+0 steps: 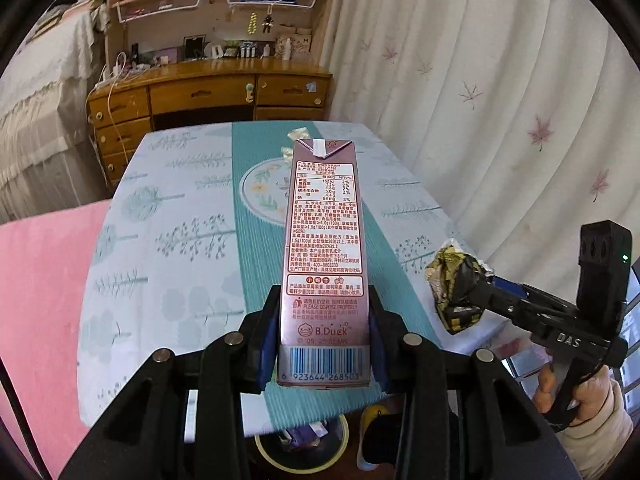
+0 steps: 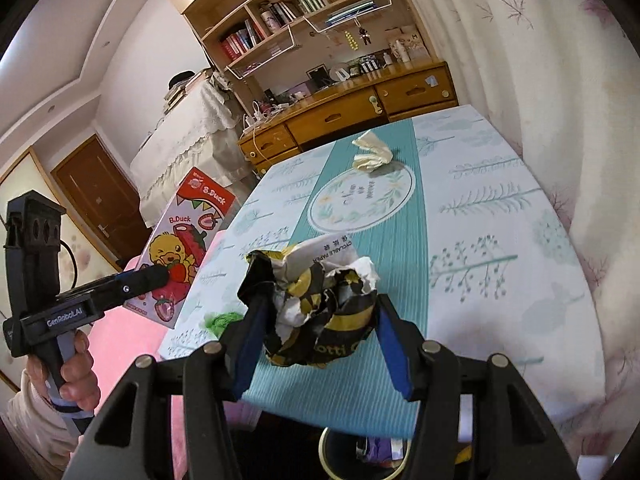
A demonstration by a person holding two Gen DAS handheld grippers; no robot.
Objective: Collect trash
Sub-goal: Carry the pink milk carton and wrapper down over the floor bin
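Two grippers each carry a piece of trash above the near edge of the table (image 1: pixel 168 216). Nearest, at six o'clock under the table edge, sits a round bin (image 2: pixel 362 456), its contents too dark to make out. The left gripper (image 1: pixel 323 320) pinches a tall milk carton (image 1: pixel 324 248) upright between its blue pads. At three o'clock from it, the right gripper (image 2: pixel 316 320) clamps a crumpled black-and-yellow paper wrapper (image 2: pixel 316 300). Farther off, at twelve o'clock beyond the round floral print, lies what seems to be crumpled pale paper (image 2: pixel 372 154). A wooden desk (image 1: pixel 208 92) stands behind the table.
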